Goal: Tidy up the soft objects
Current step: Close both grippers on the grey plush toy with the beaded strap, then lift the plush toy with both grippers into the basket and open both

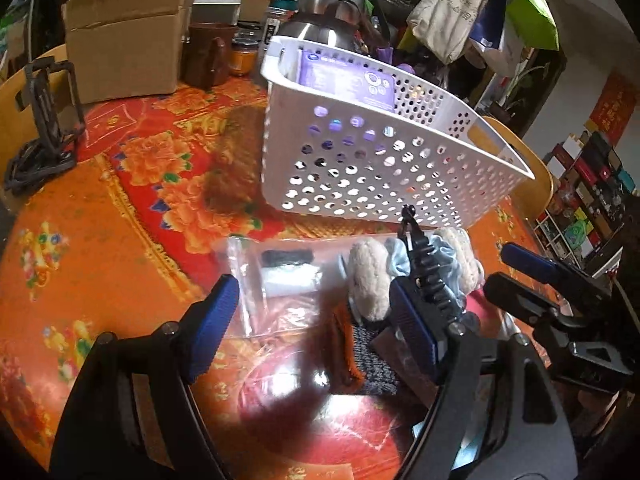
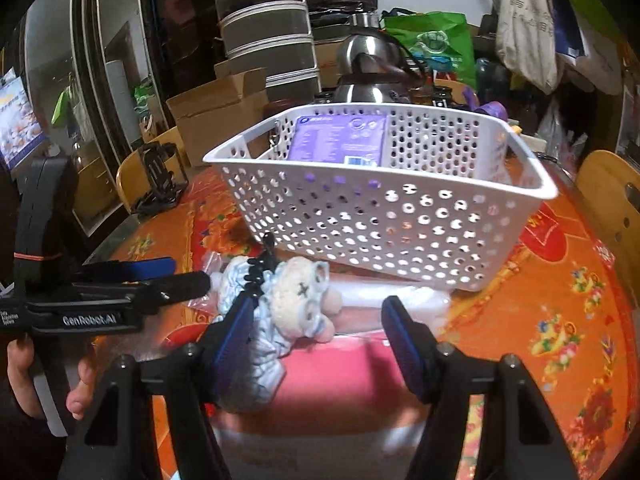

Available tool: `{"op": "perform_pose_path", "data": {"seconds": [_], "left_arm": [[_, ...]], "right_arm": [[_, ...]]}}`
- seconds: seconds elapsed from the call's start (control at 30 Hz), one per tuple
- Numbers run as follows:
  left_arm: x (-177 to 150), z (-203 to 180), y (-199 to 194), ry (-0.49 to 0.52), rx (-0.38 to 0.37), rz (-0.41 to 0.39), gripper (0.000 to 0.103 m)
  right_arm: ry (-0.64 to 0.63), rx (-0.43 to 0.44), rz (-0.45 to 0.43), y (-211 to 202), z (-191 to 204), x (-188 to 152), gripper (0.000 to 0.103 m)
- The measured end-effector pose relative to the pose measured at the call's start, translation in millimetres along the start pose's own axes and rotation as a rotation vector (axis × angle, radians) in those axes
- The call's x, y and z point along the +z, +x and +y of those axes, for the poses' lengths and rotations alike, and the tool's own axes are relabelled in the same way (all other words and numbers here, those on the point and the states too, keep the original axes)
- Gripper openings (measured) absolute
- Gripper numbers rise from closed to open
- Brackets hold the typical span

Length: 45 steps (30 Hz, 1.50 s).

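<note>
The teddy bear (image 2: 298,300) lies on the table just in front of the white basket (image 2: 384,220), so bring the open right gripper (image 2: 316,332) around its middle, squeeze softly, while the left gripper (image 1: 312,320) waits open.

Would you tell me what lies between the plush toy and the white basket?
Only a narrow strip of clear plastic bag separates the plush toy from the white basket, seen best in the right wrist view.
</note>
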State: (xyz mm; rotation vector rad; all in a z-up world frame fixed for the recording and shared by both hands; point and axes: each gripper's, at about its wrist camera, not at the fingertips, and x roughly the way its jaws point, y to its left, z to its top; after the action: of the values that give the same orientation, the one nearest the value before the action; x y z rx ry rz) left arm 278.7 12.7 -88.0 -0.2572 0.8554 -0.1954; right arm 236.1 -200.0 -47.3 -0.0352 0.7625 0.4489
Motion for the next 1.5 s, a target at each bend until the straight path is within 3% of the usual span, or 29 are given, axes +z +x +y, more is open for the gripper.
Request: {"op": "perform_pose_path", "data": {"seconds": [0.1, 0.23, 0.33, 0.57, 0.77, 1.5], "left_arm": [[1, -3, 10, 0.007, -0.033, 0.015, 0.068], [3, -1, 20, -0.007, -0.072, 0.025, 0.061], [5, -4, 26, -0.001, -0.098, 0.034, 0.058], [10, -21, 33, 0.024, -0.163, 0.050, 0.027], [7, -35, 23, 0.061, -0.146, 0.019, 0.021], [1, -66, -80, 0.151, -0.144, -0.210, 0.021]], "right_arm": [[-0.002, 0.021, 0.022, 8, 0, 1, 0.040], [0.007, 0.051, 0.057, 23, -2, 1, 0.035], [0.022, 0.077, 0.063, 25, -6, 0, 0.025], [0.008, 0.060, 0.066, 21, -6, -3, 0.021], [0.005, 0.050, 0.043, 13, -7, -6, 0.019], [-0.096, -0.001, -0.155, -65, 21, 4, 0.018]]}}
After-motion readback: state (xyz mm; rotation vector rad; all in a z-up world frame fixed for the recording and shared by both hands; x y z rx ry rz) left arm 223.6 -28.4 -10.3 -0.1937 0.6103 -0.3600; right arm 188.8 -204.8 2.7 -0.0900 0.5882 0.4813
